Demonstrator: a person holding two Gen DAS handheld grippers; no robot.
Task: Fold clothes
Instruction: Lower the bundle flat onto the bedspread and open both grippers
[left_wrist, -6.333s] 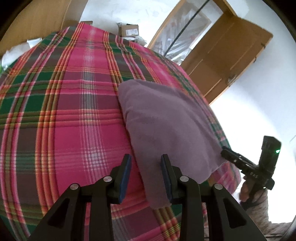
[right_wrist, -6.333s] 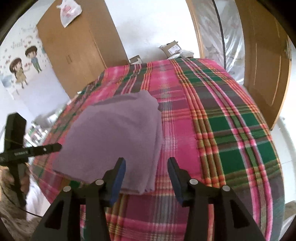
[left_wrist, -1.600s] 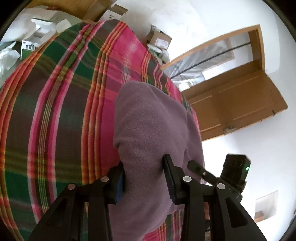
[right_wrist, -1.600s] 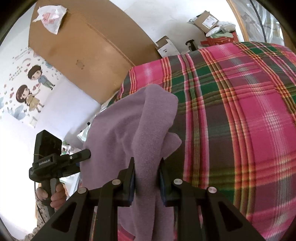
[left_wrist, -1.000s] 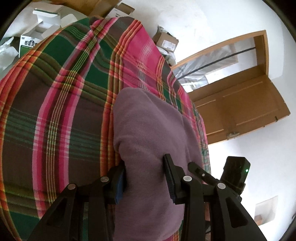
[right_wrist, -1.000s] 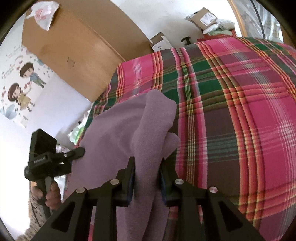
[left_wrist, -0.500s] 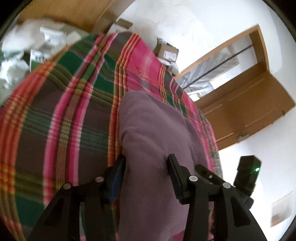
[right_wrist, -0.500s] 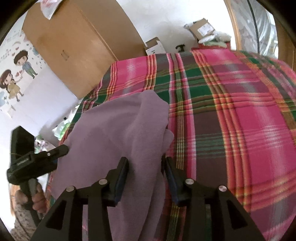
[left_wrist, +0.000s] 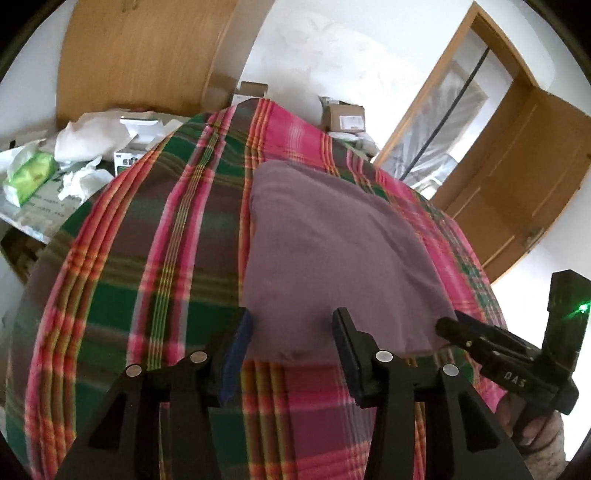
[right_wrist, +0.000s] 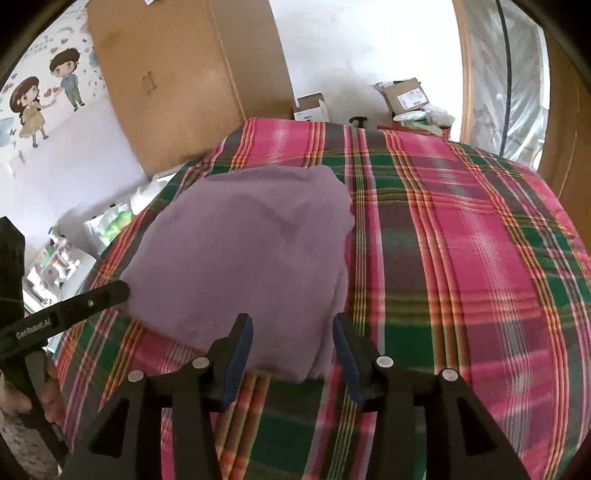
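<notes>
A folded mauve fleece garment (left_wrist: 332, 254) lies flat on a surface covered by a pink, green and brown plaid blanket (left_wrist: 155, 258); whether a bed or a worktop lies under the blanket cannot be told. The garment sits toward the near edge of the blanket, its near hem just ahead of both claws, and its layered fold edges show at the near right corner in the right wrist view (right_wrist: 325, 354).

The left claw (left_wrist: 293, 354) is open, its blue-padded fingers (left_wrist: 236, 350) spread to either side of the garment's near edge, with nothing between them. The right claw (right_wrist: 293, 358) is likewise open, jaws wide, the garment's near hem just in front of the gap and not pinched. Each claw shows in the other's camera: the right one at the garment's near right corner (left_wrist: 491, 354), the left one at its near left corner (right_wrist: 70, 314), each held by a person's hand (right_wrist: 22, 398).

Past the far edge of the blanket stand a wooden wardrobe (right_wrist: 188, 81) and cardboard boxes (right_wrist: 406, 96) against a white wall. Off the left edge lie white and green packets (left_wrist: 29, 177). A wooden door (left_wrist: 524, 173) stands open beyond the right edge, and a cartoon wall sticker (right_wrist: 48, 96) of two children marks the left wall.
</notes>
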